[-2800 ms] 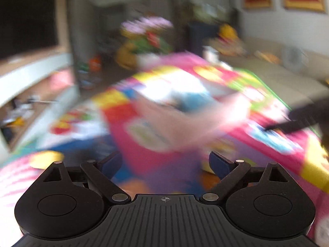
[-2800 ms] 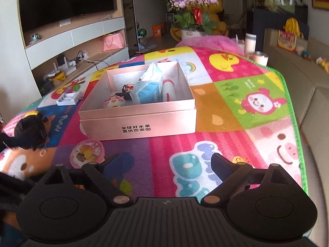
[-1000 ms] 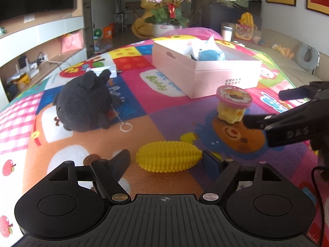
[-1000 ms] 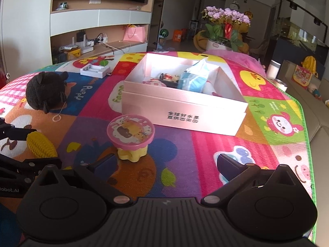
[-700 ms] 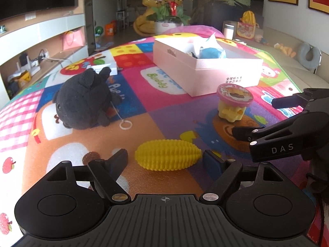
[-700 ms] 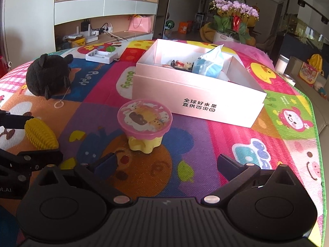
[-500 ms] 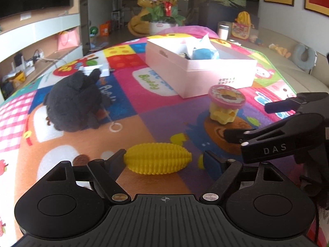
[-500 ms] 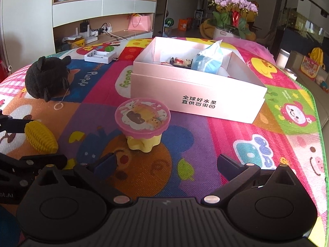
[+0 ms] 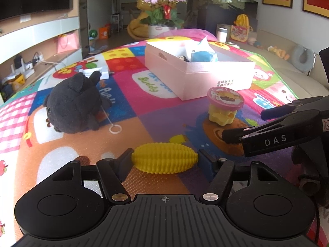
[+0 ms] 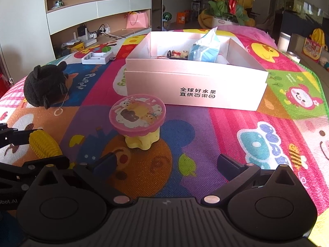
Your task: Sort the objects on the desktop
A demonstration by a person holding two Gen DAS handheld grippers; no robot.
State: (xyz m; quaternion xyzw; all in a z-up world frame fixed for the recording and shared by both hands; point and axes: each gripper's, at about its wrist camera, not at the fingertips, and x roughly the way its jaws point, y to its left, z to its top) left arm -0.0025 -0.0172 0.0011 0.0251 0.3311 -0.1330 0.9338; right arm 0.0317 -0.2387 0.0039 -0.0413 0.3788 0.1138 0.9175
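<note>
Ahead of both your hands, the open pink cardboard box [image 10: 193, 90] sits far across the colourful patchwork play mat [image 10: 226, 135] covering the worktop; the black plush toy [image 9: 74, 103] lies to the left; the pink-lidded yellow cup toy [image 10: 139, 123] stands just ahead of your right tongs [image 10: 164, 164], which are spread and hold nothing; the yellow ribbed corn-shaped toy [image 9: 164, 157] lies crosswise between your left tongs [image 9: 164, 160], both tips touching its ends, so I judge them clenched on it.
</note>
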